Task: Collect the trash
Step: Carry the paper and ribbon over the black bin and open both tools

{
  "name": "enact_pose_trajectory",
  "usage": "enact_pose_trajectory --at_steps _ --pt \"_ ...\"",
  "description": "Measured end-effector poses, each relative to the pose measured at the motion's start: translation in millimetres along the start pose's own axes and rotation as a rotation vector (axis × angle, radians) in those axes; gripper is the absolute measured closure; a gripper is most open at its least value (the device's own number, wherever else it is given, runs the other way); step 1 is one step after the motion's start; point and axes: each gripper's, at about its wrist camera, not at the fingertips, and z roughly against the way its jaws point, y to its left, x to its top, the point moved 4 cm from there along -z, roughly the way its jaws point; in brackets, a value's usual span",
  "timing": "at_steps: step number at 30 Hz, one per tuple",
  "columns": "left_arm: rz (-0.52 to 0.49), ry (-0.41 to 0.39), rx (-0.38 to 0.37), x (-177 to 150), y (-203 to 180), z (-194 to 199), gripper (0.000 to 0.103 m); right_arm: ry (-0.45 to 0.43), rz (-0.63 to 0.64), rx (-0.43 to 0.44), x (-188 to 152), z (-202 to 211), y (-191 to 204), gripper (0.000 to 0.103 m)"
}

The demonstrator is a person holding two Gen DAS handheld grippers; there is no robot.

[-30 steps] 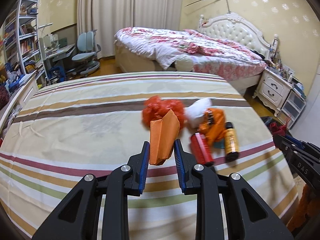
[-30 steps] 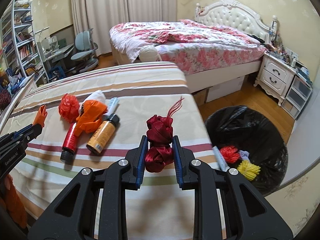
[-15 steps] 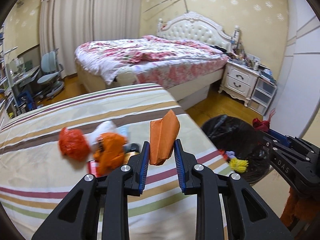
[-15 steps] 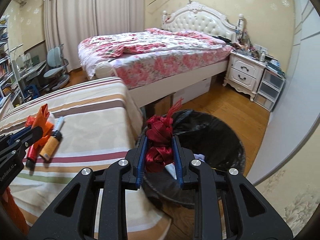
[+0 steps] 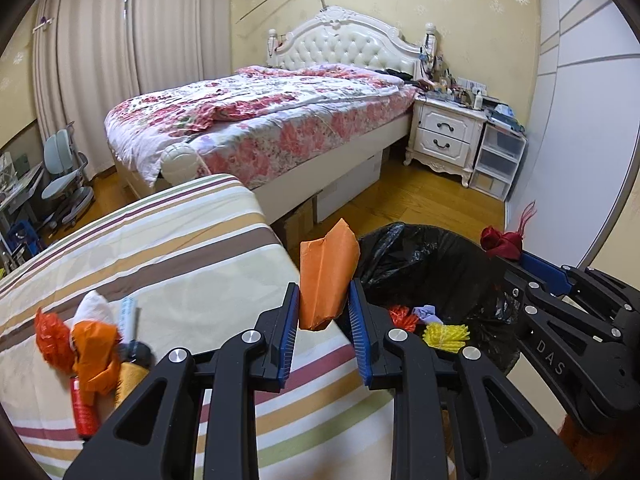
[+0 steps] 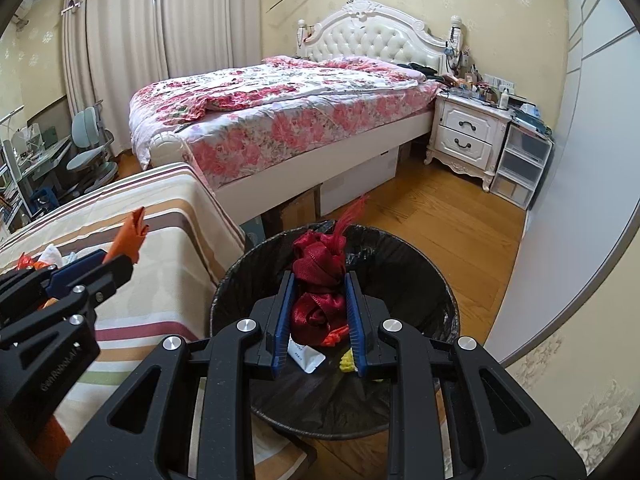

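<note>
My left gripper (image 5: 324, 312) is shut on a folded orange paper (image 5: 326, 272) and holds it over the edge of the striped table (image 5: 180, 256), beside the black-lined trash bin (image 5: 436, 264). My right gripper (image 6: 318, 312) is shut on a dark red ribbon flower (image 6: 318, 280) and holds it above the open trash bin (image 6: 408, 280). Red, yellow and white scraps (image 5: 440, 334) lie in the bin. More trash (image 5: 92, 352) lies on the table at the left: orange and red wads, a red can and a bottle.
A bed with a floral cover (image 5: 260, 120) stands behind the table. A white nightstand (image 5: 448, 140) and plastic drawers (image 5: 496, 160) stand at the right wall. Wooden floor (image 6: 440, 216) lies around the bin. A desk chair (image 5: 64, 184) is at the far left.
Both grippers have swung right from the table toward the bin, each still holding its item. The right gripper now hangs over the bin opening.
</note>
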Motion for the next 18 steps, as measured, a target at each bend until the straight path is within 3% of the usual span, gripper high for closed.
enact_pose_trajectory --at_steps 18 --pt "-0.052 0.048 0.004 15 -32 -44 0.077 0.029 -0.057 -0.003 3 -34 -35 0.078"
